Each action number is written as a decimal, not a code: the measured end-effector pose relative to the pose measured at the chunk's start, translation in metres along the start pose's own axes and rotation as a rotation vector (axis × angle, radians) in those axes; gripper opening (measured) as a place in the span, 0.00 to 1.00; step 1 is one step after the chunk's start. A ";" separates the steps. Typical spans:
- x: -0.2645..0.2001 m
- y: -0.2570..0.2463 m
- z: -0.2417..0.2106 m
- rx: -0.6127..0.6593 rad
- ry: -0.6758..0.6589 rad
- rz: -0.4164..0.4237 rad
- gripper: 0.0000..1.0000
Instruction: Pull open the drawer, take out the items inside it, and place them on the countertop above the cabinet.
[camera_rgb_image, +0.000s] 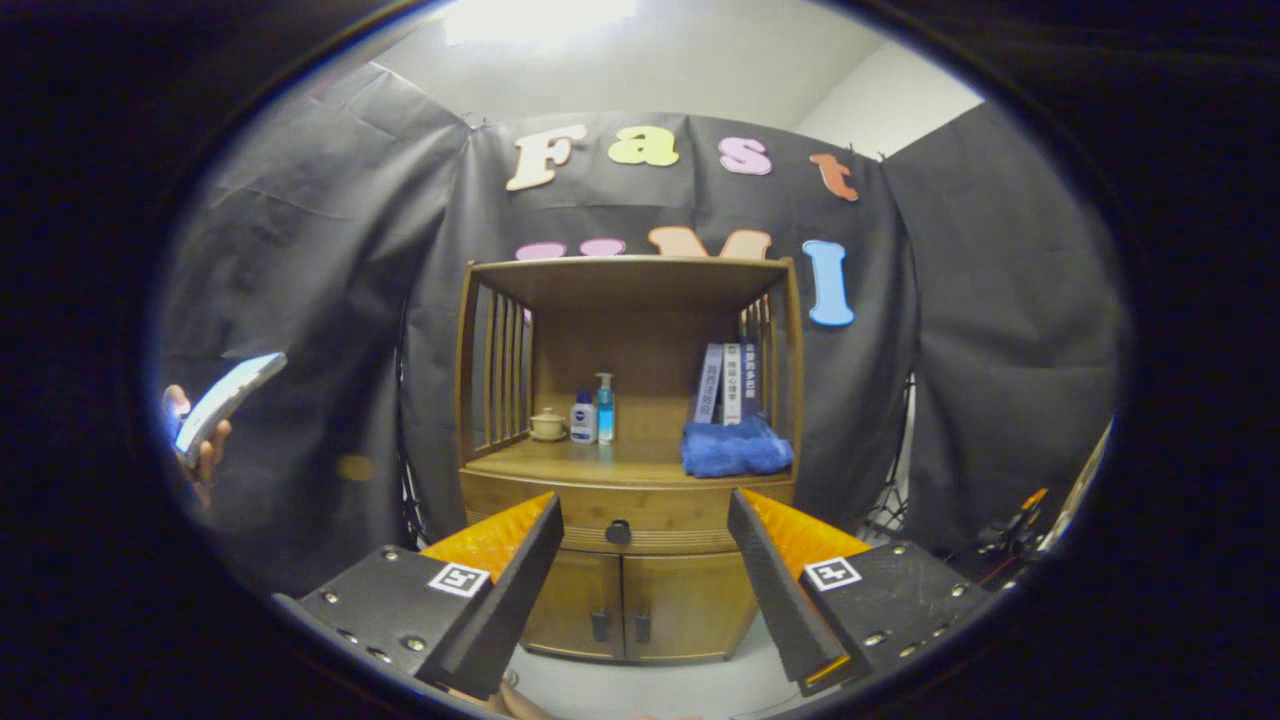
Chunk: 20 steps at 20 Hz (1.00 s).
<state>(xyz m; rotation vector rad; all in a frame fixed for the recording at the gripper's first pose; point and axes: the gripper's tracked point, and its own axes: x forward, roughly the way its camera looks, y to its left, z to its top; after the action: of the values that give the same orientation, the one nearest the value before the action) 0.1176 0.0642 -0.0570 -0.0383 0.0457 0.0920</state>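
The closed drawer (628, 520) hides whatever lies inside it.

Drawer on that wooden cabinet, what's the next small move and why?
Probably ease the gripper straight forward toward the drawer knob. The drawer looks closed, the fingers stand open and empty, and the knob sits between them but well beyond their tips.

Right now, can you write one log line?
gripper: open, empty | drawer: shut, beyond gripper | knob: untouched | countertop: blue towel, bottles
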 end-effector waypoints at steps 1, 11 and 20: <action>0.019 0.002 -0.007 0.010 -0.004 0.006 0.99; 0.176 0.025 -0.121 0.027 0.089 0.050 0.99; 0.248 0.034 -0.205 0.025 0.205 0.021 0.82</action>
<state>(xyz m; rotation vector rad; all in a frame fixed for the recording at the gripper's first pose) 0.3526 0.1121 -0.2744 -0.0223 0.2526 0.1081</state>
